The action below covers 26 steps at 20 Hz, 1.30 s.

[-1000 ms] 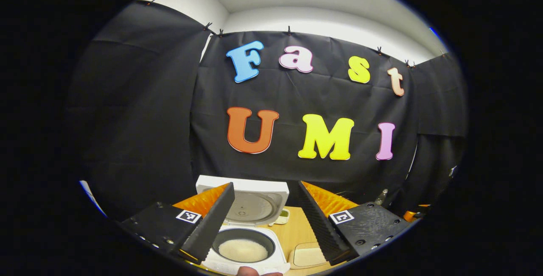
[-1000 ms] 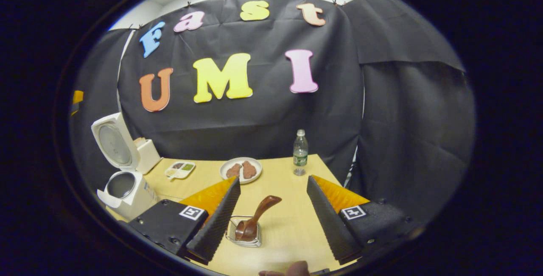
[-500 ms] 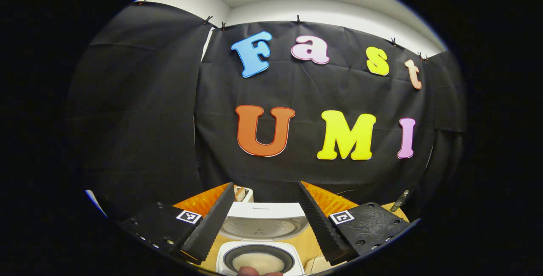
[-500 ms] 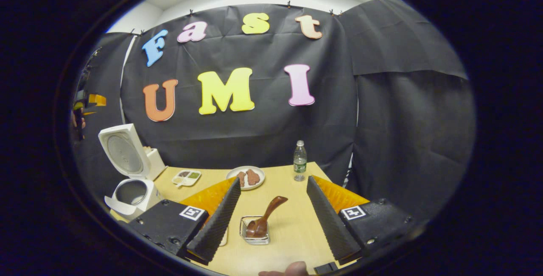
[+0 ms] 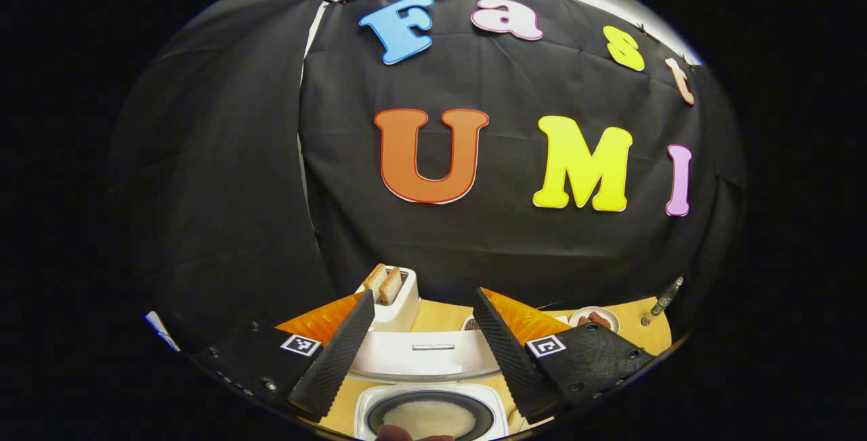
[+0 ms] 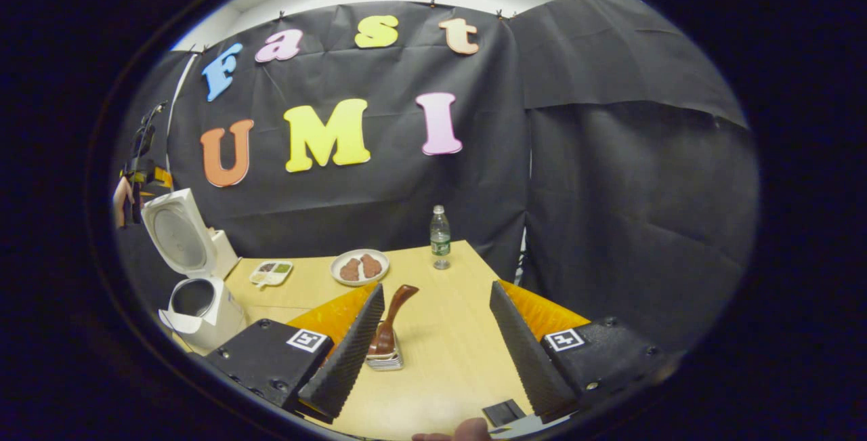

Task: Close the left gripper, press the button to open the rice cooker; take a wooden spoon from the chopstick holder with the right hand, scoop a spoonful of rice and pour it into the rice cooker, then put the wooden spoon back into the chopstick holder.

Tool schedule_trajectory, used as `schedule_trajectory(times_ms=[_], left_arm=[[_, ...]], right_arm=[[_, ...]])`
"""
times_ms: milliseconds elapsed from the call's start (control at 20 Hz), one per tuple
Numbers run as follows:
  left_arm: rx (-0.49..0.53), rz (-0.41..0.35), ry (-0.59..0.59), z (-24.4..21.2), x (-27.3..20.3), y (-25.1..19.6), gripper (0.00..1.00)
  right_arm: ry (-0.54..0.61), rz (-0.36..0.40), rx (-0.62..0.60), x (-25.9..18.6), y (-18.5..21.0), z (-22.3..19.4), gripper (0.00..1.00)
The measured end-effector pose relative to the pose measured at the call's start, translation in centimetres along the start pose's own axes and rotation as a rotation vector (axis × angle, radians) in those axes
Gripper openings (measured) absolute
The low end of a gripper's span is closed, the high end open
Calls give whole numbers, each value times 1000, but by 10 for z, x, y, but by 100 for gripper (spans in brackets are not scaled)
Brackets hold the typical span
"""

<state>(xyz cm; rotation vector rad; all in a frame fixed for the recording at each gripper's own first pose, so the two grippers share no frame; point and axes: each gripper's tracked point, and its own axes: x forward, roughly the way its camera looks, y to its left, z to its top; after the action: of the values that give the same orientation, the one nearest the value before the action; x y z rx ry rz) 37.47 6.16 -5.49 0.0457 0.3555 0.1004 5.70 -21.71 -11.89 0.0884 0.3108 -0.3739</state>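
Holding my left gripper wide and empty above the round, rice-filled rice cooker, lid up. My right gripper gapes empty too; the curved wooden spoon stands in the wire chopstick holder just beyond.

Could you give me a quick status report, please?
Both grippers open, empty. Cooker lid up, rice inside. Spoon in holder. Nothing in the way.

A wooden table carries the open cooker, a toaster, a small dish, plate, bottle and holder with its spoon
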Motion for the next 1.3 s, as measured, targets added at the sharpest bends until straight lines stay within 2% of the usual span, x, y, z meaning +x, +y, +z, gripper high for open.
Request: schedule_trajectory(times_ms=[100, 250, 400, 600, 950, 1300], left_arm=[[-4, -10, 53, -11, 2, 1, 95], [4, -16, 85, -15, -6, 2, 97], [2, -27, 110, -23, -22, 2, 97], [-2, -46, 157, -46, -59, 0, 97], [-97, -94, 323, -132, -123, -12, 96], [-130, -85, 443, -216, -133, -12, 97]], right_arm=[[8, -11, 23, -1, -3, -3, 100], [38, 18, 56, 8, 9, -11, 99], [41, 89, 66, 16, 37, -7, 100], [34, 203, 21, 21, 78, -2, 100], [67, 375, -105, 10, 133, -19, 100], [78, 442, -156, 5, 159, -23, 100]])
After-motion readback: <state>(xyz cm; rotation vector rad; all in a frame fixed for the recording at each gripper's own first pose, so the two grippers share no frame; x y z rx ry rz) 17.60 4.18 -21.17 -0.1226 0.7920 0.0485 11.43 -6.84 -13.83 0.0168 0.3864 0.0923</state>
